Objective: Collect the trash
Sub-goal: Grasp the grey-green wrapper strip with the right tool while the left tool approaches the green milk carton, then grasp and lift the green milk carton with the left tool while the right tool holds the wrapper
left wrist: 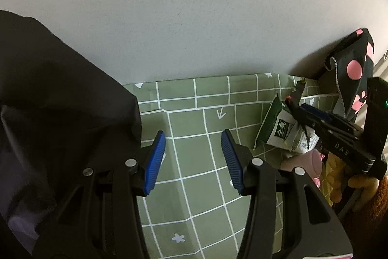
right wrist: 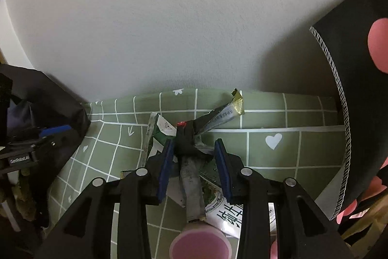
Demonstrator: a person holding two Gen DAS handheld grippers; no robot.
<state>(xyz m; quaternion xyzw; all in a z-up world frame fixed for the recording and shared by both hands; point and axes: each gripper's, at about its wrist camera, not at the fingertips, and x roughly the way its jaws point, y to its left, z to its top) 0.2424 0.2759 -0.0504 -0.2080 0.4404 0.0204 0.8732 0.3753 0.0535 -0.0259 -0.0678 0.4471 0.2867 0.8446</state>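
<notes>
Both jaws of the left gripper (left wrist: pixel 193 159) stand wide apart and empty in the left wrist view, hovering above a green checked tablecloth (left wrist: pixel 194 186). A black bag (left wrist: pixel 60 113) sits at its left, and off to the right lies a heap of crumpled snack wrappers (left wrist: pixel 282 131), with the right gripper reaching in among them. From the right wrist view, the right gripper (right wrist: pixel 194 170) also has its jaws apart, straddling a thin silver sachet strip (right wrist: pixel 192 191) atop the wrappers, not yet pinching it. A pink cup (right wrist: pixel 200 243) sits below. Such foil likely weighs almost nothing, crumples easily and slips; pinching the strip's flat middle looks best.
</notes>
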